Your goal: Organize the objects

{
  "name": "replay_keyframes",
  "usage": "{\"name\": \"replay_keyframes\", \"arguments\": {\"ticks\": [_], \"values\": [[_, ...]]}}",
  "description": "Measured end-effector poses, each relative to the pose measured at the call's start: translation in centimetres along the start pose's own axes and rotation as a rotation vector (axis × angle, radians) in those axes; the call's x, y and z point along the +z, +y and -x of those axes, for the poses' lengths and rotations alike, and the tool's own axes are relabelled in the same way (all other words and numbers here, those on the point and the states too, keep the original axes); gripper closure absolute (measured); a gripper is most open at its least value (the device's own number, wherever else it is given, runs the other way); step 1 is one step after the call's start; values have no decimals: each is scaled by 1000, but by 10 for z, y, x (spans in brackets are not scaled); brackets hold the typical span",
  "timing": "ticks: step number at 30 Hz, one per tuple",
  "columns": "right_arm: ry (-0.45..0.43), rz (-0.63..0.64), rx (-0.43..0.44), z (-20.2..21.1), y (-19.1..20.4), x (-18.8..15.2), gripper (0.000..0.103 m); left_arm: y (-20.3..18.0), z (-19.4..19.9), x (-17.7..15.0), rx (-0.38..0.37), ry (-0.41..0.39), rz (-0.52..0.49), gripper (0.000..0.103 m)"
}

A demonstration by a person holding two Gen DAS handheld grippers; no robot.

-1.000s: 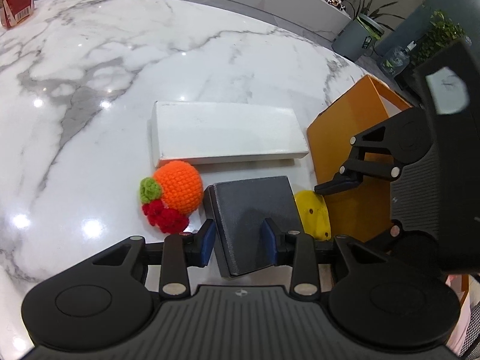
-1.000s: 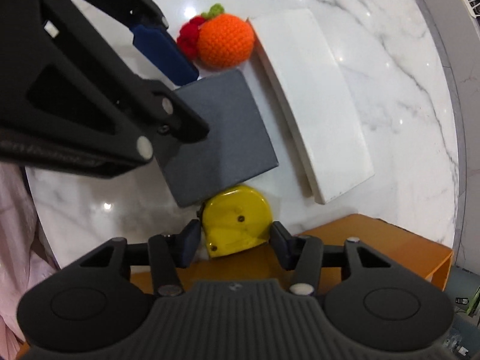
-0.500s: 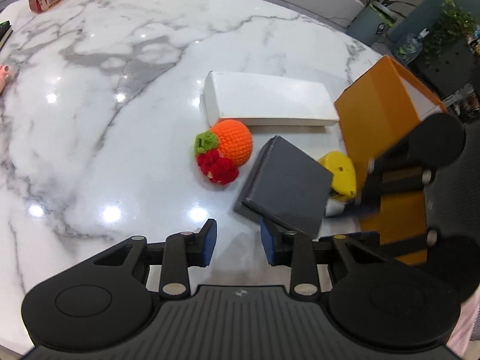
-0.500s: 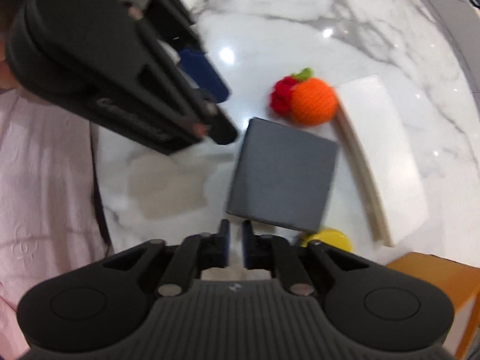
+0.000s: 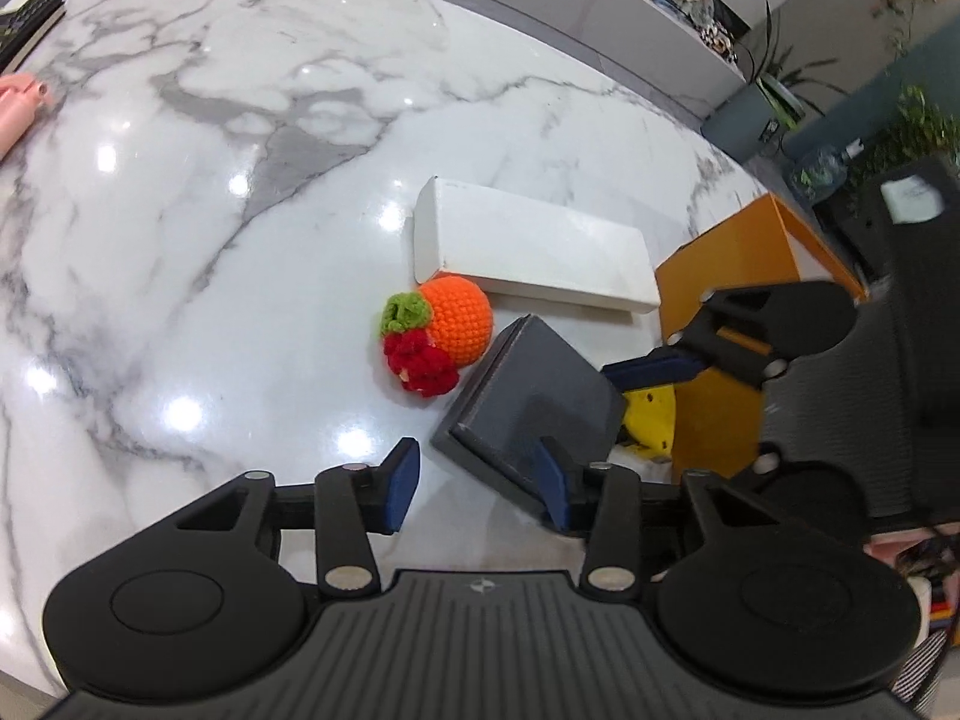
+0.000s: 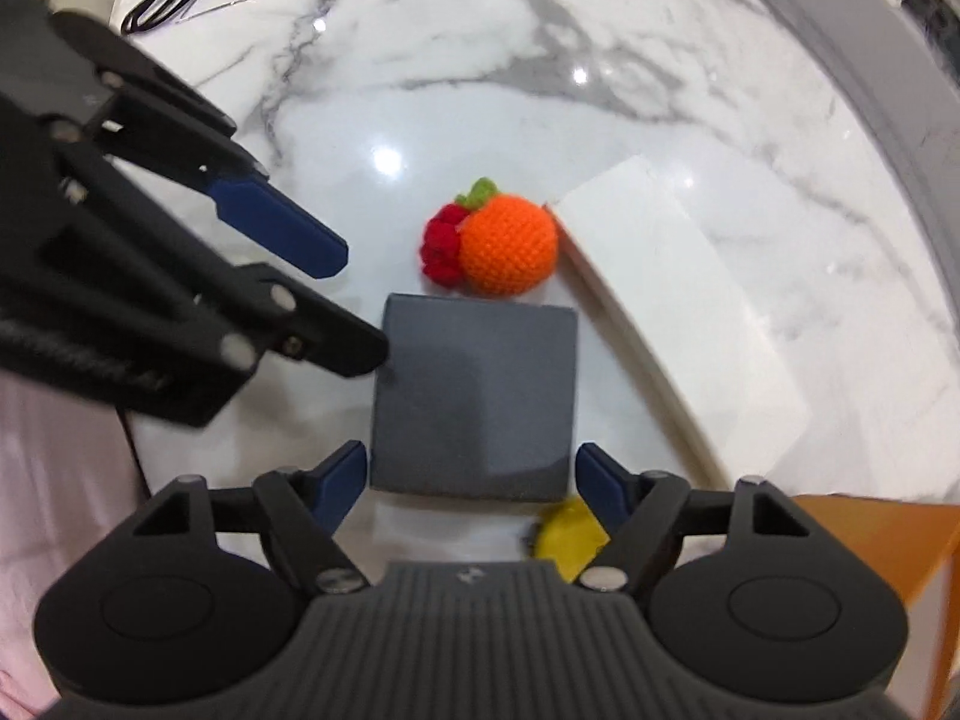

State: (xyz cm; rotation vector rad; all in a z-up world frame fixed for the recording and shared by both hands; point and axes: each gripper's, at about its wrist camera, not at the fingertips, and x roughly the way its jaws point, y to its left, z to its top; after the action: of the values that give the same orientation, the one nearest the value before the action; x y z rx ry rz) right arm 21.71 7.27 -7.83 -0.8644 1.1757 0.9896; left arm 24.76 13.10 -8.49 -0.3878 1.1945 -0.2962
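My right gripper [image 6: 471,480] was spread wide, its blue pads either side of the near edge of the dark grey box [image 6: 474,396], not yet pressing on it. The box lay flat on the marble table [image 6: 600,48], square to me, with the crocheted orange [image 6: 509,245] touching or just beside its far edge and the long white box [image 6: 678,312] just beside it on the right. The yellow tape measure [image 6: 567,537] peeked out under my right finger, against the orange bin [image 6: 870,546].

My left gripper [image 5: 474,477] was open too, holding nothing, its right pad overlapping the grey box's near corner; from that view I couldn't tell whether it touched.

The grey box looked stiff, with a matte, slightly grippy top and crisp edges, so I judged it would take a firm squeeze across its two side faces without denting. It read as light to moderate in weight, though I couldn't see what was inside. Its width nearly filled my span, so the hold had to be low and centred on the sides, or it might pivot and swing. The knitted fruit was soft and likely to roll if the box nudged it.
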Motion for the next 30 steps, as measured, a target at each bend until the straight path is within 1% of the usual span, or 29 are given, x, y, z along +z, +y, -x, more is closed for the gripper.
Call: {"name": "replay_keyframes", "arguments": {"ticks": [2, 6, 9, 12, 14, 16, 17, 18, 21, 23, 25, 27, 30], "values": [[-5, -17, 1, -2, 0, -2, 27, 2, -2, -1, -13, 8, 30, 50], [-23, -70, 50, -4, -6, -5, 28, 7, -11, -3, -51, 27, 112, 46], [-31, -143, 110, -2, -11, -9, 28, 10, -17, -6, -55, 44, 154, 44], [-38, -212, 171, 4, -14, -15, 28, 12, -22, -10, -78, 58, 198, 39], [-40, -240, 210, 5, -16, -18, 28, 13, -24, -11, -90, 61, 219, 38], [-46, -264, 240, 6, -17, -19, 28, 15, -27, -12, -98, 56, 241, 33], [-53, -284, 263, 7, -19, -20, 28, 16, -29, -13, -106, 56, 255, 33], [-54, -301, 278, 6, -20, -20, 28, 16, -29, -14, -113, 52, 261, 34], [-44, -305, 268, 6, -20, -20, 27, 16, -24, -14, -128, 25, 261, 45], [-34, -303, 265, 5, -21, -20, 27, 13, -19, -12, -134, 14, 243, 49], [-35, -264, 241, 8, -18, -19, 27, 9, -14, -11, -134, 2, 222, 55], [-47, -211, 214, 15, -14, -18, 27, 5, -9, -8, -127, 0, 195, 57], [-40, -117, 176, 27, -10, -19, 27, -3, -2, -3, -92, -14, 134, 59]]}}
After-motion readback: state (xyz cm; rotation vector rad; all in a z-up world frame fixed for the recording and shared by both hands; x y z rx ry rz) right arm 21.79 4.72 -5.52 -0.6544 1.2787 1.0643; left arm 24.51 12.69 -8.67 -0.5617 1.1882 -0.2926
